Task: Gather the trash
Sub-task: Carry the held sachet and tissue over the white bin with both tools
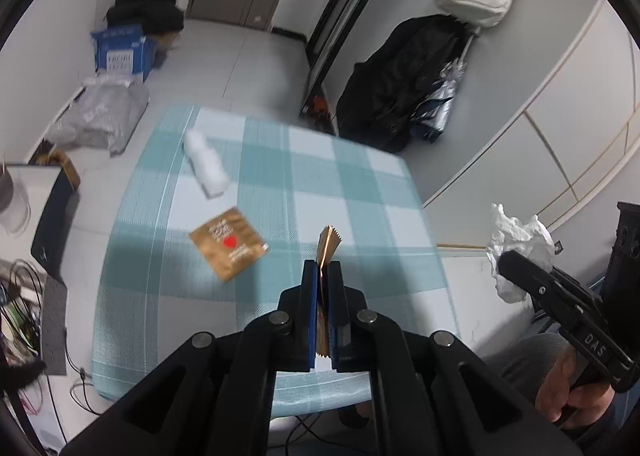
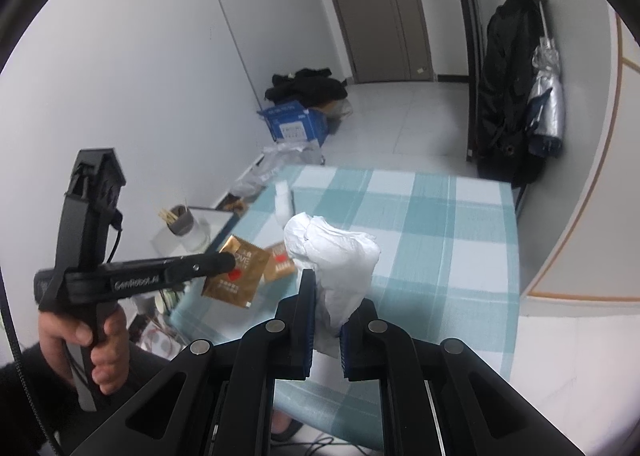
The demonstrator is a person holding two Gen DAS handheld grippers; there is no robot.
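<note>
Right now both tongs are loaded: left tongs (image 1: 322,270) are pressed together on a gold wrapper (image 1: 327,246), pinched edge-on with its serrated end sticking up past the tips; right tongs (image 2: 330,310) pinch a crumpled white tissue (image 2: 334,256) by its lower end, the bulk bulging above the jaws. In the right wrist view the wrapper hangs clear of the surface (image 2: 440,223). Left on the checked cloth: a second gold wrapper (image 1: 228,242) with a red heart, flat, and a white bottle (image 1: 206,163) lying on its side beyond it, the two near each other but apart. No bin is visible in either view, so I can't say where the drop point is. Judgement: step in hand is carrying both pieces off to a bin. To do it well: keep both grips closed until each piece is directly over the bin. The wrapper is thin and slick, held by a narrow strip, so avoid quick wrist rolls that could let it slide out. The tissue is soft and light; its grip looks secure, but loose folds could snag on the other tool, so keep the two tools apart in transit. Release one at a time, tips pointing down. Then come back: flat wrapper needs an edge pick or a slide to the surface edge; bottle may roll, so grip it across the body.
</note>
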